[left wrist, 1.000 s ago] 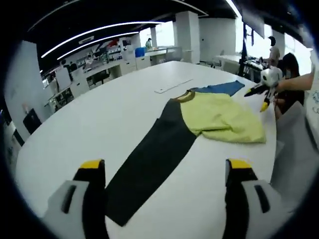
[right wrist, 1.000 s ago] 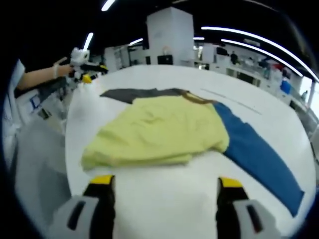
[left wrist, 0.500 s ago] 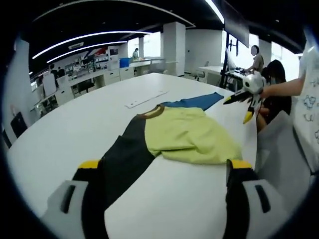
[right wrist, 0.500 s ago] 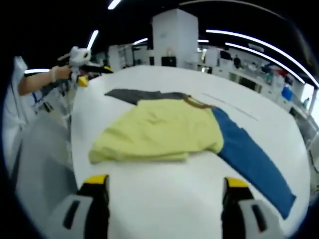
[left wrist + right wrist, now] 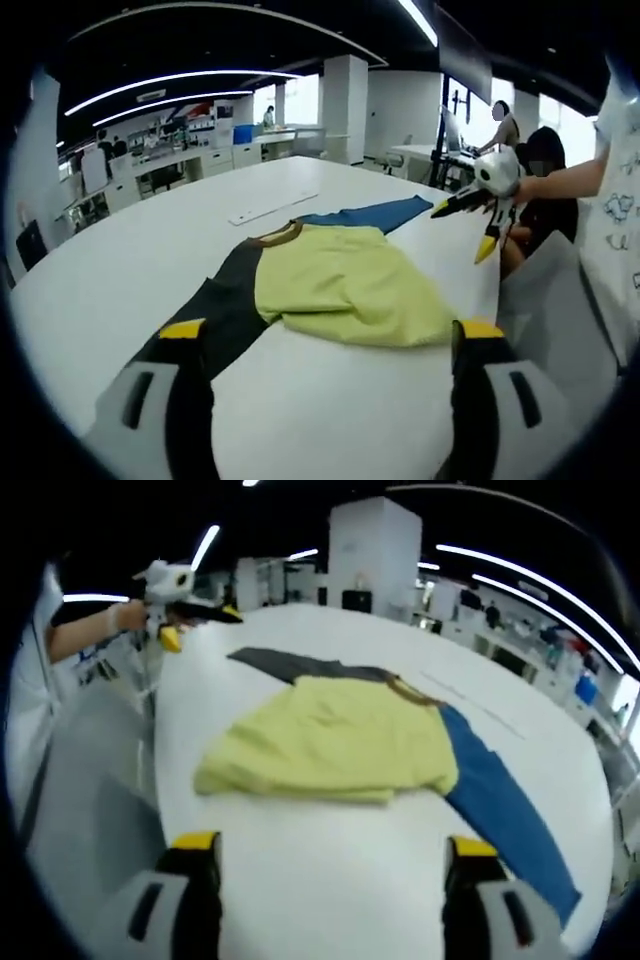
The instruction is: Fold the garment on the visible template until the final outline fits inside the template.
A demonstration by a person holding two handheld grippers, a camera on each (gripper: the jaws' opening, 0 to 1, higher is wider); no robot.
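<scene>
Garment: we see the shirt [image 5: 345, 290] lying mid-frame in the left gripper view, flat on the white worktop [image 5: 120, 260], and again at centre in the right gripper view [image 5: 340, 745].
Body: the yellow-green body panel looks already folded up on itself, its lower edge doubled over; we judge this first fold done.
Dark sleeve: the dark sleeve [image 5: 215, 315] runs out flat toward the lower left of the left gripper view, passing under the left jaw there; it is not yet folded in.
Blue sleeve: the blue sleeve [image 5: 505, 810] stretches toward the lower right of the right gripper view, also unfolded.
Template: we cannot make out a template outline under the garment; a pale strip [image 5: 272, 205] lies on the worktop beyond the collar, and we cannot tell what it is.
Left gripper: the left gripper [image 5: 325, 345] has its jaws spread wide at the bottom of its own view, holding nothing, low over the dark sleeve.
Right gripper: the right gripper [image 5: 325, 860] also has its jaws wide apart and empty, near the folded hem; it appears too at the upper right of the left gripper view.
Progress: we judge the task roughly midway.
Left to do: both sleeves need folding inward, and then likely a further fold to shrink the outline.
</scene>
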